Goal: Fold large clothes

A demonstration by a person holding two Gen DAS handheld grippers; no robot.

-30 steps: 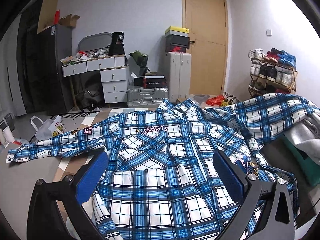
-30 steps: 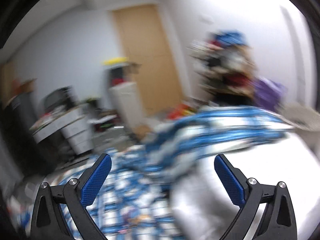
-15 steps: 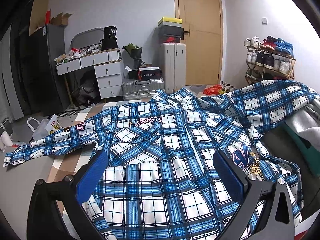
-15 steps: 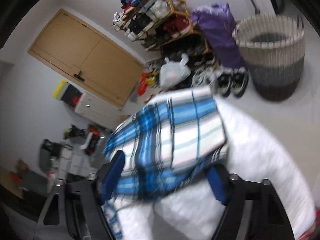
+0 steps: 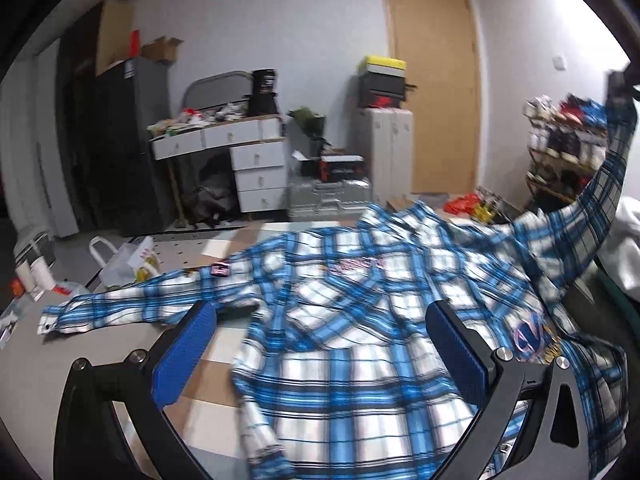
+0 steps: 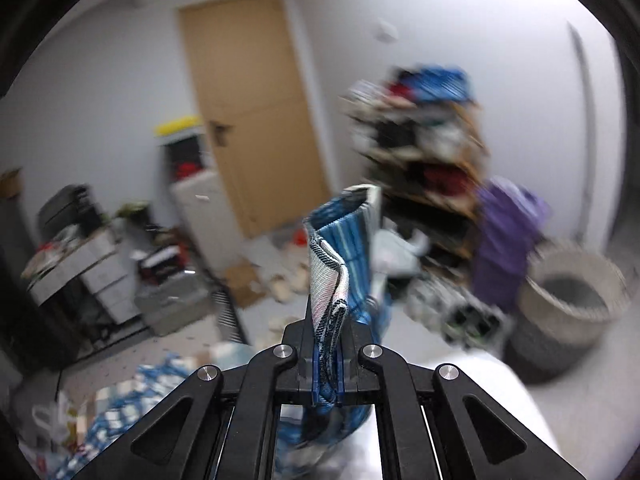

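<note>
A blue and white plaid shirt (image 5: 360,320) lies spread front-up on the table. One sleeve stretches flat to the left. My left gripper (image 5: 320,356) hovers open over the shirt's lower front, with nothing between its blue pads. The other sleeve (image 5: 600,200) is lifted up at the far right, where my right gripper (image 5: 618,88) pinches its end. In the right wrist view my right gripper (image 6: 326,364) is shut on the sleeve cuff (image 6: 340,248), which sticks up between the pads. The rest of the sleeve hangs below it.
A grey and wood table (image 5: 120,344) bears the shirt. White clothing (image 5: 628,232) is piled at the right edge. Beyond stand a white drawer desk (image 5: 248,160), suitcases (image 5: 388,148), a door (image 5: 432,100), a shoe rack (image 6: 424,152) and a woven basket (image 6: 572,312).
My right gripper closed on the right sleeve's cuff and lifted it high off the pile. The left gripper drifted slightly over the shirt, still open.
</note>
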